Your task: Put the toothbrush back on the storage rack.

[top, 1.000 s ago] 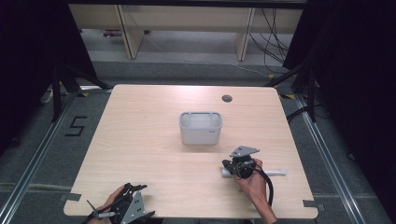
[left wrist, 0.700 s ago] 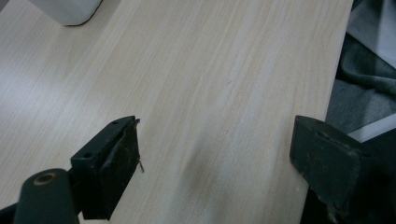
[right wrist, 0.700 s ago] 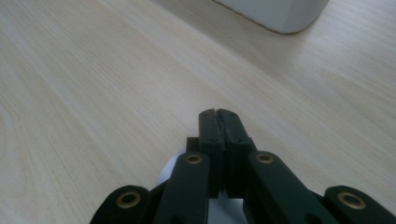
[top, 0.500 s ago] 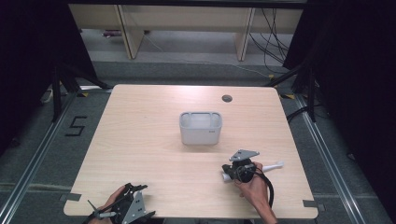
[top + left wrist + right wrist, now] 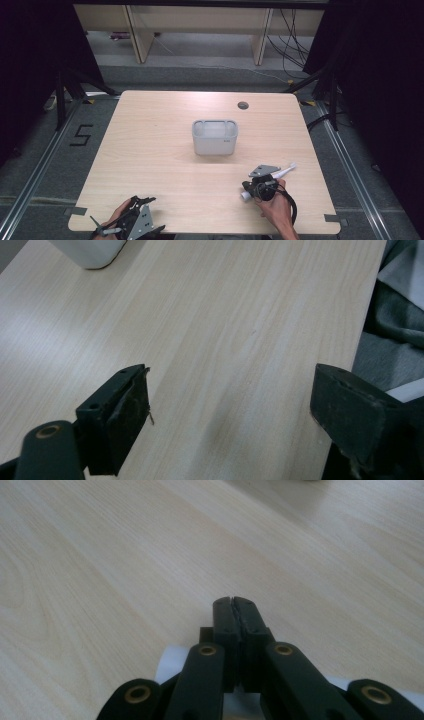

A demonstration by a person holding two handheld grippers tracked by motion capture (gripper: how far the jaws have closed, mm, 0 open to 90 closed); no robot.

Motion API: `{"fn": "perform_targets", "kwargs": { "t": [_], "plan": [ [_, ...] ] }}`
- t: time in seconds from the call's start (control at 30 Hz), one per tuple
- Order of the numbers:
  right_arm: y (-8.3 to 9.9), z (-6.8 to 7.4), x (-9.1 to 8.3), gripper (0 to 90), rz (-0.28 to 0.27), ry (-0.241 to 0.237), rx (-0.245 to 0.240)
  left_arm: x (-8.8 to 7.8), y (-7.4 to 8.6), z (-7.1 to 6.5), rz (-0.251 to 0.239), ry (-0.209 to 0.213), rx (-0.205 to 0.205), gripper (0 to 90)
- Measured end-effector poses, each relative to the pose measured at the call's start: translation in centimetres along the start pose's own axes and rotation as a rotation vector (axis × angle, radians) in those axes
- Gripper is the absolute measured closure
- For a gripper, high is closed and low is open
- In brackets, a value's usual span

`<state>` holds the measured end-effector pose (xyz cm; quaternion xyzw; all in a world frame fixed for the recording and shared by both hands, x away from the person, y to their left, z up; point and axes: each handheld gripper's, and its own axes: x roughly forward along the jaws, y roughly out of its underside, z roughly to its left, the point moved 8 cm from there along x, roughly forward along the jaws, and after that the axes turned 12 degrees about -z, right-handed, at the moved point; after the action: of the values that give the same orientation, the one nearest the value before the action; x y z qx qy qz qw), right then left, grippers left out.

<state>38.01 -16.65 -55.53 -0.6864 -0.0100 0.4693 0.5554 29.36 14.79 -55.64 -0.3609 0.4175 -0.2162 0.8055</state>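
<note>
My right gripper is near the table's front right, held in a hand. Its jaws are pressed together, and a white rod-like object passes crosswise under them. One rounded end sticks out to the left and the thin end points up and to the right. The white object shows behind the jaw tips in the right gripper view. My left gripper sits at the front left edge, with wide-apart jaws and bare wood between them.
A pale grey open container stands at the table's middle; its corner shows in the left gripper view. A round cable hole lies at the back right. The table edge and grey clothing are beside the left gripper.
The white object lay flat pointing right; the right gripper has since tilted it so its thin end points up-right. The left gripper has stayed put.
</note>
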Motion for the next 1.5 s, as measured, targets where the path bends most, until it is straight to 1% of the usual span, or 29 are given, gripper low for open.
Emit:
{"fn": "perform_targets", "kwargs": {
  "t": [0.03,0.13,0.17,0.2,0.27,0.4,0.47,0.5,0.53,0.6,0.67,0.7,0.73,0.77,0.8,0.87,0.93,1.0,1.03,1.07,1.17,1.2,1.23,1.27,1.3,1.37,1.4,1.43,1.5],
  "plan": [
    [0.0,-0.3,0.2,89.4,-0.029,0.008,-0.035,-0.1,-0.1,0.0,-0.003,0.013,-0.004,15.5],
    [0.3,-0.3,-0.3,89.4,-0.01,0.006,-0.038,-0.2,-0.1,0.0,0.003,0.008,0.002,15.5],
    [0.4,-0.2,-0.6,89.4,0.002,0.012,-0.022,-0.1,-0.2,-0.1,-0.017,0.006,0.0,15.5],
    [0.5,-0.1,-0.6,89.4,0.004,0.01,-0.016,-0.1,-0.2,-0.1,-0.011,0.012,0.003,15.5],
    [0.5,-0.3,-0.5,89.4,-0.011,0.015,-0.036,-0.1,-0.3,-0.3,-0.018,0.012,-0.011,15.5],
    [0.8,0.0,-1.1,89.4,0.013,0.006,-0.006,-0.1,-0.2,-0.1,-0.01,0.006,0.002,15.5],
    [0.9,0.0,-1.2,89.4,0.009,0.006,-0.012,-0.1,-0.2,-0.1,-0.013,0.006,0.0,15.6],
    [0.9,-0.2,-1.1,89.4,-0.019,0.013,-0.041,-0.1,-0.2,-0.1,-0.009,0.01,-0.001,15.6],
    [1.0,-0.2,-1.2,89.4,-0.013,0.012,-0.034,-0.3,-0.2,-0.1,0.01,0.015,0.005,15.6],
    [1.1,-0.3,-1.3,89.4,-0.024,0.012,-0.054,-0.2,-0.2,-0.2,0.002,0.016,0.005,15.5],
    [1.5,0.1,-1.9,89.4,0.018,0.003,-0.011,-0.2,-0.1,-0.2,0.014,0.024,0.008,15.6],
    [1.5,0.1,-1.9,89.4,0.018,0.003,-0.011,-0.2,-0.1,-0.2,0.014,0.024,0.008,15.5],
    [1.5,-0.3,-2.0,89.4,-0.002,0.009,-0.044,-0.1,-0.2,-0.2,0.004,0.018,0.01,15.5],
    [1.6,-0.1,-2.2,89.4,0.012,0.006,-0.01,0.0,-0.2,-0.1,0.002,0.005,0.014,15.5],
    [1.6,-0.3,-2.1,89.4,-0.015,0.015,-0.034,0.0,-0.2,-0.2,0.001,0.006,0.013,15.6],
    [1.8,0.0,-2.3,89.4,-0.003,0.016,0.008,0.0,-0.2,-0.1,0.002,0.006,0.013,15.5],
    [1.9,-0.3,-2.5,89.4,-0.012,0.017,-0.015,0.0,-0.2,-0.2,0.001,0.02,0.009,15.5],
    [2.1,-0.3,-3.0,89.4,0.012,0.015,0.015,0.0,-0.2,-0.2,0.001,0.017,0.01,15.5],
    [2.1,-0.6,-3.0,89.3,-0.006,0.02,-0.014,0.0,-0.2,-0.3,-0.002,0.018,0.007,15.5],
    [2.2,-0.5,-3.1,89.3,0.009,0.018,0.003,-0.1,-0.2,-0.2,0.001,0.018,0.007,15.5],
    [2.3,-0.7,-3.1,89.3,-0.013,0.02,0.008,-0.2,-0.2,-0.3,0.012,0.029,0.01,15.6],
    [2.4,-0.8,-3.4,89.3,0.002,0.017,0.002,-0.1,-0.2,-0.2,0.001,0.005,0.016,15.5],
    [2.4,-0.9,-3.4,89.3,-0.006,0.02,0.005,-0.1,-0.2,-0.2,0.008,0.019,0.014,15.6],
    [2.4,-0.8,-3.6,89.3,0.004,0.029,0.036,-0.1,-0.2,-0.2,0.007,0.019,0.014,15.6],
    [2.3,-0.9,-3.4,89.3,-0.023,0.025,0.006,-0.1,-0.2,-0.2,0.007,0.019,0.015,15.6],
    [2.5,-0.6,-3.6,89.3,-0.007,0.031,0.068,-0.1,-0.2,-0.2,0.002,0.025,0.009,15.5],
    [2.5,-0.6,-3.6,89.3,-0.007,0.031,0.068,-0.1,-0.2,-0.2,0.002,0.025,0.009,15.5],
    [2.5,-1.2,-3.7,89.4,0.0,0.025,0.012,-0.1,-0.2,-0.2,0.004,0.023,0.012,15.5],
    [2.6,-1.3,-3.8,89.3,-0.002,0.031,0.024,-0.1,-0.2,-0.2,0.004,0.024,0.012,15.5]
  ]
}}
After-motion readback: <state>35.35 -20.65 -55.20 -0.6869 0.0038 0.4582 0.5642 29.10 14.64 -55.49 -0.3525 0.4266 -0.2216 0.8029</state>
